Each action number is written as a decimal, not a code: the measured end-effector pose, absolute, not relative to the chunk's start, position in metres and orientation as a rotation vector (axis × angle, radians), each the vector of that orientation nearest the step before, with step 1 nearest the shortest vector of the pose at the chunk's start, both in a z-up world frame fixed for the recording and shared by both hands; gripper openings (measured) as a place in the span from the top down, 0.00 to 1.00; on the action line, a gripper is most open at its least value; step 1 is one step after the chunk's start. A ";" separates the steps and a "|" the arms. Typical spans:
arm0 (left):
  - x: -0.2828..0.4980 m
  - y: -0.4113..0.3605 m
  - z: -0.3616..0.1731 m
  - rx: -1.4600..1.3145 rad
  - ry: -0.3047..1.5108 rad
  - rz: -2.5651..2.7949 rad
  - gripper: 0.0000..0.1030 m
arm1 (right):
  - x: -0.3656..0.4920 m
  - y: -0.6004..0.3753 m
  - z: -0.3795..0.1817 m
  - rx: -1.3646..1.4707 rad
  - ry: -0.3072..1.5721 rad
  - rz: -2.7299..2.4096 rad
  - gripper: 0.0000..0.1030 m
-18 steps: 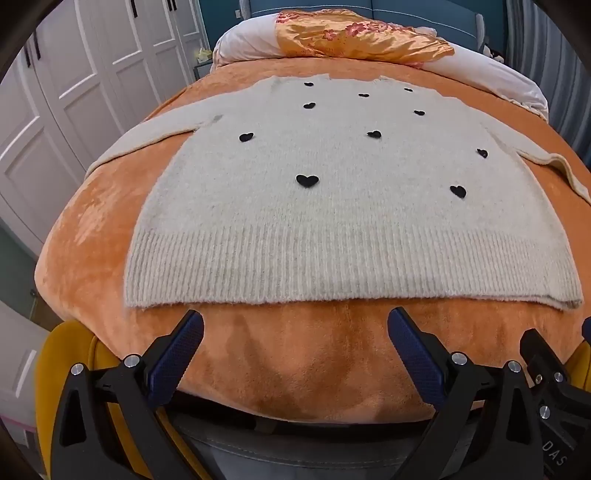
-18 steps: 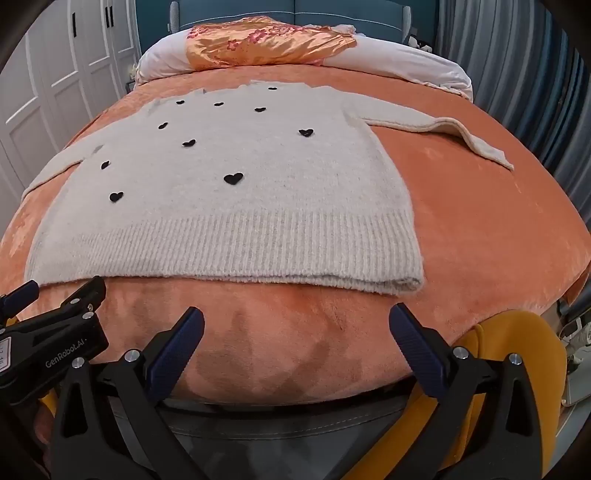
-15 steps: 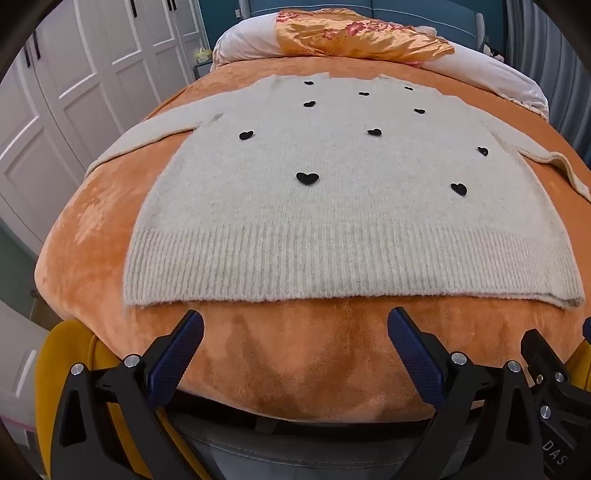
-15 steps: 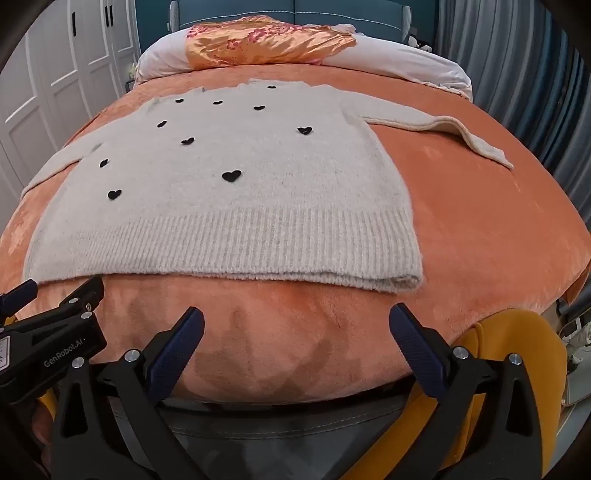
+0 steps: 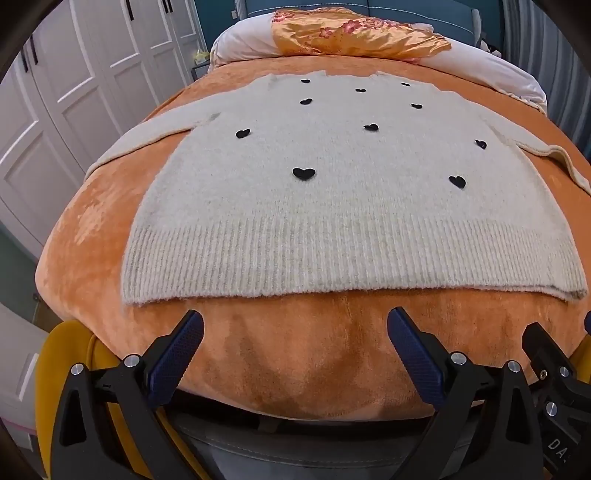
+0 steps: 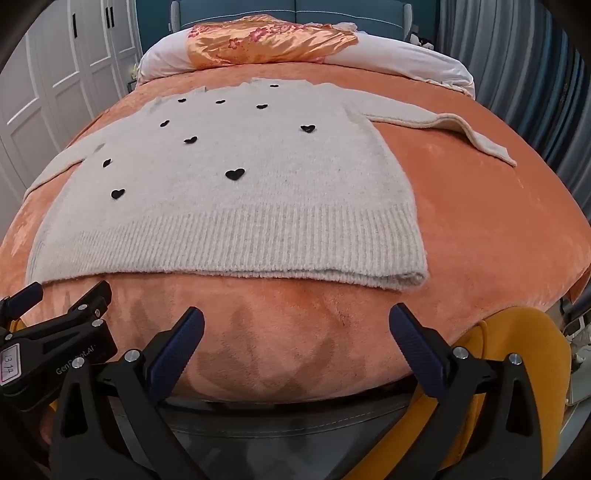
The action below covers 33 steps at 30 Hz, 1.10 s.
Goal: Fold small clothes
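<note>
A cream knitted sweater (image 5: 332, 206) with small black hearts lies flat on an orange plush bed cover (image 5: 295, 350), sleeves spread to both sides, ribbed hem nearest me. My left gripper (image 5: 295, 325) hovers open just short of the hem's middle, nothing between its blue pads. In the right wrist view the same sweater (image 6: 229, 206) fills the left and middle, its right sleeve (image 6: 443, 127) reaching out over the cover (image 6: 498, 229). My right gripper (image 6: 295, 325) is open and empty near the hem's right part. The left gripper's body (image 6: 55, 343) shows at the lower left there.
White pillows (image 5: 480, 62) and an orange flowered cloth (image 5: 354, 35) lie at the bed's head. White wardrobe doors (image 5: 74, 92) stand on the left, grey curtains (image 6: 535, 74) on the right. Yellow cloth (image 6: 517, 369) hangs below the bed's near edge.
Both views have shifted very slightly; the sweater sits a touch higher in the frames. The sweater itself has not moved and both grippers stay open.
</note>
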State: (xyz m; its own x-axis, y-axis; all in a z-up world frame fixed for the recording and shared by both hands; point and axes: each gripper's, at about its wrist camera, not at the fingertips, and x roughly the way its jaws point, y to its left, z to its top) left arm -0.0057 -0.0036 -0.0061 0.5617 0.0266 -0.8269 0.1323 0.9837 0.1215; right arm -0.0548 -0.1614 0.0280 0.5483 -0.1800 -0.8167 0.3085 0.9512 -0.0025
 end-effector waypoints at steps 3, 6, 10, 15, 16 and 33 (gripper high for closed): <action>-0.006 -0.004 -0.007 0.179 0.974 -0.061 0.06 | -0.054 -0.161 0.027 0.152 0.950 -0.289 0.05; -0.006 -0.004 -0.008 0.181 0.977 -0.061 0.06 | -0.054 -0.161 0.027 0.151 0.951 -0.287 0.05; -0.005 -0.002 -0.009 0.183 0.978 -0.062 0.06 | -0.054 -0.161 0.025 0.149 0.952 -0.282 0.05; -0.005 -0.002 -0.009 0.183 0.978 -0.061 0.06 | -0.055 -0.161 0.025 0.150 0.951 -0.280 0.05; -0.005 -0.002 -0.009 0.183 0.978 -0.062 0.06 | -0.054 -0.161 0.025 0.150 0.950 -0.280 0.05; -0.005 -0.004 -0.013 0.195 0.983 -0.058 0.06 | -0.054 -0.161 0.023 0.160 0.952 -0.279 0.05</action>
